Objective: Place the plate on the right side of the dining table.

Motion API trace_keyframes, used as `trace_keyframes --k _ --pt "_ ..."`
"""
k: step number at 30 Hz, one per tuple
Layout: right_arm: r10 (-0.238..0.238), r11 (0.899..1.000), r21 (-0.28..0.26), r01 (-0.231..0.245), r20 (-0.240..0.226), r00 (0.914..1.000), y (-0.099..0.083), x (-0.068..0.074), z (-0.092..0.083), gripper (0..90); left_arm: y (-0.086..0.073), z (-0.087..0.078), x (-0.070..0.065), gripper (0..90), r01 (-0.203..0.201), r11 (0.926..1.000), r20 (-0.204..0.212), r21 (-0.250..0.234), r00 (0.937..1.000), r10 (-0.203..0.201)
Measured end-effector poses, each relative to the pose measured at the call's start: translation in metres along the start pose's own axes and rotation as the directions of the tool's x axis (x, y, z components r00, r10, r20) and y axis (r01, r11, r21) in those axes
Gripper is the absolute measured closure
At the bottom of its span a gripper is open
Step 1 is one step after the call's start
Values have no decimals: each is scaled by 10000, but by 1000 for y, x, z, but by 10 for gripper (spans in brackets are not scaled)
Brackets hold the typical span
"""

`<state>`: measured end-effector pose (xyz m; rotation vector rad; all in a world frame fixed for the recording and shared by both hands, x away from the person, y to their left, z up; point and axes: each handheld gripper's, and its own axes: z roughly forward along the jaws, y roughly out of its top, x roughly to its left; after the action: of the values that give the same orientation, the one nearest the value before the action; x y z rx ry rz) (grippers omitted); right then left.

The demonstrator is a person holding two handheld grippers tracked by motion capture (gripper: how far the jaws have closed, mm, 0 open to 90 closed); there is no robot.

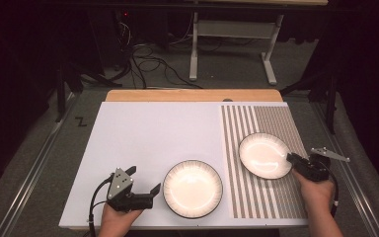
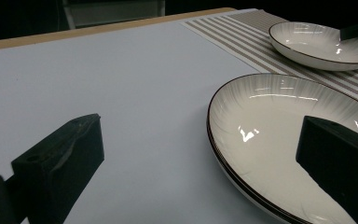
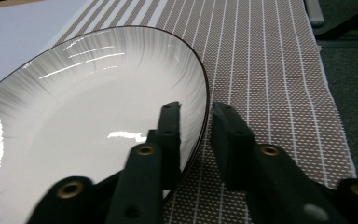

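Two white ribbed plates with dark rims are on the table. The near plate [image 1: 192, 188] [image 2: 279, 126] lies on the white mat [image 1: 153, 133]. My left gripper [image 1: 144, 178] [image 2: 201, 122] stands open just left of it, one jaw over the mat and the other over the plate's edge, holding nothing. The far plate [image 1: 264, 154] [image 2: 317, 42] [image 3: 84, 107] sits on the striped cloth [image 1: 271, 118]. My right gripper [image 1: 291, 158] [image 3: 196, 108] is shut on its right rim, one jaw inside the bowl and one outside.
The striped cloth [image 3: 261, 56] covers the right third of the table, its edge close to the right hand. A wooden table strip [image 1: 192, 95] runs along the back. Beyond it are floor cables [image 1: 148, 64] and a metal desk frame [image 1: 232, 49].
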<state>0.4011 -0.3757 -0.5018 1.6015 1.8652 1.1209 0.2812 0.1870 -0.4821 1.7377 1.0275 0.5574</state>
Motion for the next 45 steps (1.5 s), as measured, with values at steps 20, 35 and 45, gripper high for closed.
trace_keyframes --k 20,35,45 --pt "-1358 9849 -1118 1322 -255 9904 5 33 -37 225 -2 0 5 20 157 9997 0 192 9999 -157" --pt "-2837 9514 -1548 2661 -1046 9532 0 114 -49 4 1 -6 0 4 -15 9999 205 122 9998 13" --pt "-3813 9152 -2116 3431 -1787 9070 -21 182 -59 3 0 -12 -11 4 -354 9994 454 49 9984 351"
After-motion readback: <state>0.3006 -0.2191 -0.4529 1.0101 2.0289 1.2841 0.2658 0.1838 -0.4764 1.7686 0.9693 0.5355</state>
